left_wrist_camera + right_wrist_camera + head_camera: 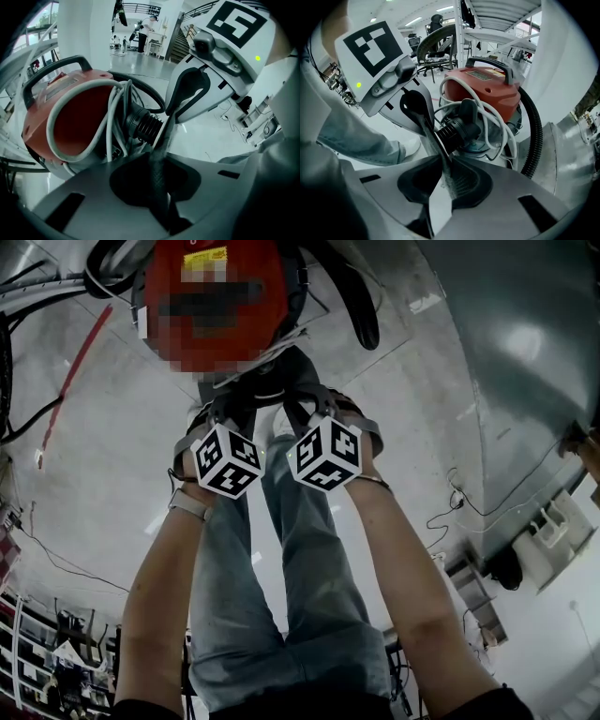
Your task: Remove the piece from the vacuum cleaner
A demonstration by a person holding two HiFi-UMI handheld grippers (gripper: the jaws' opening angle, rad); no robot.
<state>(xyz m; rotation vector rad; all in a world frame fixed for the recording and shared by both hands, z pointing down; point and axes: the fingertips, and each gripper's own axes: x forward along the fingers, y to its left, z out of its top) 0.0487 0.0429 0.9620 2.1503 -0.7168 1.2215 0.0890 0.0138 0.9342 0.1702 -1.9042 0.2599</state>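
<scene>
The left tongs (161,143) are shut on nothing, and the right tongs (443,157) are narrowly parted and empty. The hose end (143,124) is plugged into the vacuum cleaner (70,124), just beyond the tips. It should be gripped squarely and pulled straight out.

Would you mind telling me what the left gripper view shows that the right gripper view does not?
Only the left gripper view: the marker cube on the right gripper, a distant person. Only the right gripper view: the marker cube on the left gripper, a chair, a white shoe. Both: the red vacuum cleaner, its grey cable and ribbed hose connector.
</scene>
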